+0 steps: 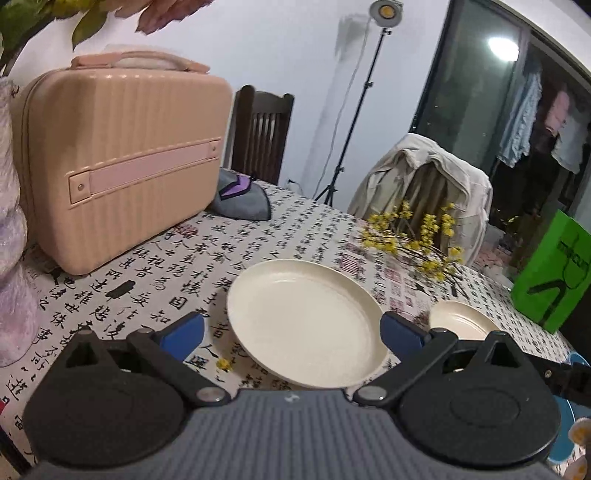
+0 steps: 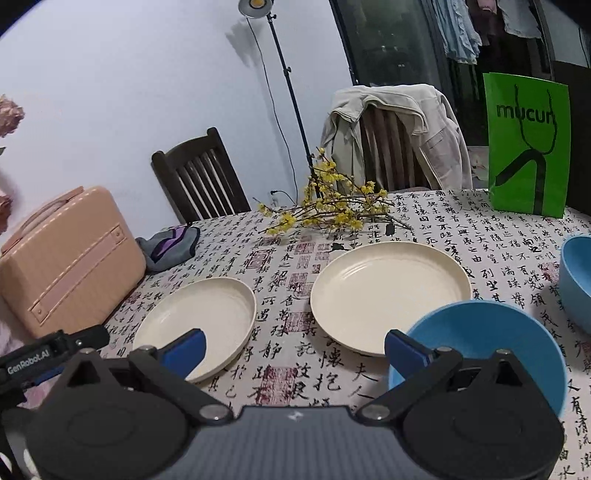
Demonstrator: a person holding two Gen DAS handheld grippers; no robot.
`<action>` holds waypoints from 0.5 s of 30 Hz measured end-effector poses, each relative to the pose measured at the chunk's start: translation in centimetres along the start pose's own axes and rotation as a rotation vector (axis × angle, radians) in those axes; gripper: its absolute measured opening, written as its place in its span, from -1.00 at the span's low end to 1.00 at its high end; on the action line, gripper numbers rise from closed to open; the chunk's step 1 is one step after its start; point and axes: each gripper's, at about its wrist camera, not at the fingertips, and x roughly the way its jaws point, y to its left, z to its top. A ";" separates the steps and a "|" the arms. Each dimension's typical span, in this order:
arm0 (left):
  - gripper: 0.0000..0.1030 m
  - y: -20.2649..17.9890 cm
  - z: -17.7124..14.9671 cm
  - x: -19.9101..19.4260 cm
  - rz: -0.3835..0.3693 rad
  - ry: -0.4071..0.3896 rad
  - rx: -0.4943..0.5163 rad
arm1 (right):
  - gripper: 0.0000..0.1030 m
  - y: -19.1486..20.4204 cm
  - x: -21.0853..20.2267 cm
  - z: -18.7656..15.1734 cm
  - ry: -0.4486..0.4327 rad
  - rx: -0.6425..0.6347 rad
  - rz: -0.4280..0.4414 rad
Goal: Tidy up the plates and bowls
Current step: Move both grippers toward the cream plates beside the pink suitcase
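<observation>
My left gripper (image 1: 291, 330) hangs with jaws apart, straddling the near plate (image 1: 304, 323) at frame centre, probably just above its rim, while my right gripper (image 2: 293, 350), also spread, faces bare worktop (image 2: 291, 354) between both plates.

A bright stand lamp (image 1: 384, 9) lights the dim room; fisheye edges bend and darken, yellow flowers (image 1: 410, 236) blur.

Two plates (image 2: 390, 295) (image 2: 199, 325) side by side, bowl (image 2: 491, 339) right, case (image 2: 70, 258) left
</observation>
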 end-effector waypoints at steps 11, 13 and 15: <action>1.00 2.3 2.6 3.1 0.064 0.024 -0.068 | 1.00 2.8 4.0 0.3 0.021 0.001 -0.018; 1.00 2.6 2.8 3.7 0.082 0.030 -0.065 | 1.00 3.1 4.8 0.2 0.032 0.002 -0.020; 1.00 2.8 3.1 4.3 0.096 0.035 -0.063 | 1.00 3.3 5.6 0.1 0.040 0.006 -0.024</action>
